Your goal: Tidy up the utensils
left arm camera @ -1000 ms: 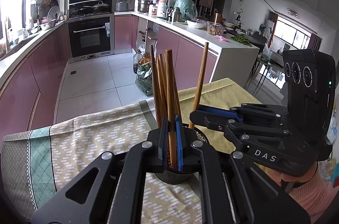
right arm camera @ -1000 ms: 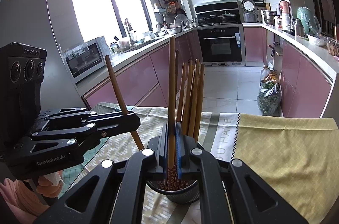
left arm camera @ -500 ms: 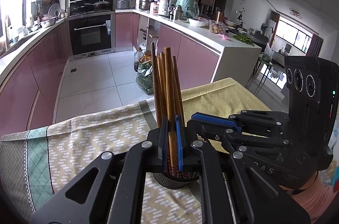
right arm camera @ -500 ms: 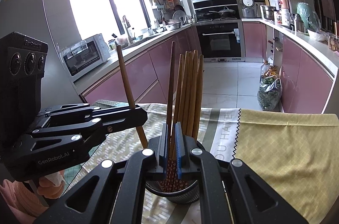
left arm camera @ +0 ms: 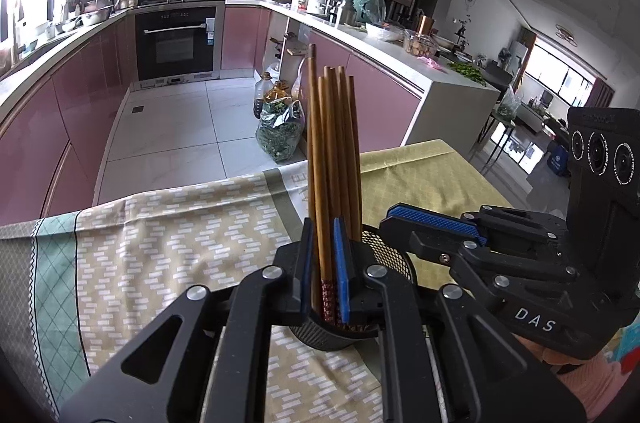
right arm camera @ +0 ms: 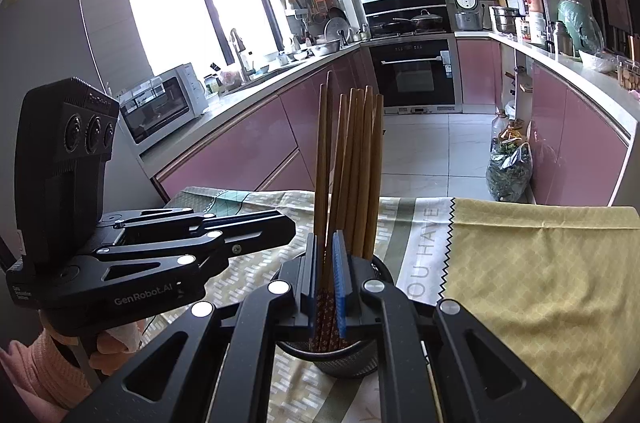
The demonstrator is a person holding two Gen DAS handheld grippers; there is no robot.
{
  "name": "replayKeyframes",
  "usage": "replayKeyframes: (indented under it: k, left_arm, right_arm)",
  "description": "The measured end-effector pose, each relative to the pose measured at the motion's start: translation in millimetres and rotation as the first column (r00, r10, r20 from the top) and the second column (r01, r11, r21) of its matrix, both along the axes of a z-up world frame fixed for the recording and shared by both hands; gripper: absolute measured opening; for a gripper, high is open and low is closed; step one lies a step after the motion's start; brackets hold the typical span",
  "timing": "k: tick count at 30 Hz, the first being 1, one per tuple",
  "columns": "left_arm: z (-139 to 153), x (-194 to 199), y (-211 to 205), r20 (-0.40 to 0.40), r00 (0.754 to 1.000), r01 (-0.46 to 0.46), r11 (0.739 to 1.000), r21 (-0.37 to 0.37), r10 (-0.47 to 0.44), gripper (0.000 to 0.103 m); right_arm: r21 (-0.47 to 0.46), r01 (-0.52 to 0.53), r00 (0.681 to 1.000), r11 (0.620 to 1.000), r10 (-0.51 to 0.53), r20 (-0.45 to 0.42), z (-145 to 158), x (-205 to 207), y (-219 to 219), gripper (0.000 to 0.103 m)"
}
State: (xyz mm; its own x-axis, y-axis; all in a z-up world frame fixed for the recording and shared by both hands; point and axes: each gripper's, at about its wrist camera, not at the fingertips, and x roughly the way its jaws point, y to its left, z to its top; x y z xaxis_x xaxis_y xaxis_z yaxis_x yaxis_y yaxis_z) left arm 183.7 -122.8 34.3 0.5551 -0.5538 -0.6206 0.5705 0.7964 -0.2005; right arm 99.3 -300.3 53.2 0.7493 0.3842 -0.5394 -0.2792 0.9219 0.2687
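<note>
Left gripper [left arm camera: 324,263]: jaws parting, blue pads standing a little apart with one wooden chopstick [left arm camera: 318,183] upright between them; whether either pad pressed it could not be told. The stick's patterned lower end reached down into the black mesh cylindrical holder [left arm camera: 384,255].

Right gripper [right arm camera: 324,275]: jaws drawn almost together over the holder's mouth, chopstick shafts rising in the narrow gap; a grip on any one stick could not be told.

Bundle of brown wooden chopsticks [right arm camera: 356,175]: upright in the holder, tips fanned slightly, one standing taller than the rest.

Holder: on the patterned beige, green and yellow cloth [left arm camera: 168,231] covering the surface, directly beneath both grippers.

Person's hands in pink sleeves [right arm camera: 36,367]: one behind each gripper body.

Beyond: pink kitchen cabinets [right arm camera: 248,151], black built-in oven [left arm camera: 176,43].
</note>
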Motion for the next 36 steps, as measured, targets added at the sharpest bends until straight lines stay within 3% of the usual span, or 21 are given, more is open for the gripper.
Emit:
replayKeyframes:
  k: [2, 4, 7, 9, 15, 21, 25, 36]
  left_arm:
    - [-2, -3, 7, 0.005, 1.0, -0.021, 1.0, -0.009, 0.021, 0.03]
    - [-4, -11, 15, 0.022, 0.998, -0.052, 0.998, -0.018, 0.053, 0.036]
    - [-5, -23, 32, 0.07, 0.991, -0.116, 0.993, -0.027, 0.118, 0.056]
    - [-5, -34, 43, 0.137, 0.973, -0.186, 0.982, -0.019, 0.187, 0.076]
    - [-3, -59, 74, 0.241, 0.917, -0.318, 0.947, -0.04, 0.318, 0.098]
    - [1, -91, 96, 0.295, 0.883, -0.363, 0.929, -0.067, 0.366, 0.098]
    - [3, -109, 106, 0.328, 0.866, -0.377, 0.924, -0.065, 0.377, 0.098]
    - [16, -152, 123, 0.421, 0.798, -0.427, 0.898, -0.11, 0.431, 0.098]
  right_arm:
    - [0.0, -0.004, 1.0, 1.0, 0.004, 0.003, 0, -3, 1, 0.01]
    - [0.001, -0.003, 1.0, 1.0, 0.003, 0.008, -1, -7, 2, 0.022]
    - [-0.007, -0.004, 1.0, 1.0, 0.004, 0.02, -2, -15, 7, 0.037]
    - [-0.019, 0.002, 0.999, 1.0, -0.002, 0.032, -3, -20, 10, 0.047]
    - [-0.037, 0.045, 0.996, 0.998, -0.042, 0.076, -7, -34, 17, 0.076]
    - [-0.087, 0.106, 0.979, 0.991, -0.089, 0.185, -8, -58, 29, 0.097]
    - [-0.123, 0.132, 0.961, 0.984, -0.097, 0.259, -7, -74, 40, 0.097]
    - [-0.119, 0.174, 0.934, 0.978, -0.125, 0.336, -3, -103, 53, 0.097]
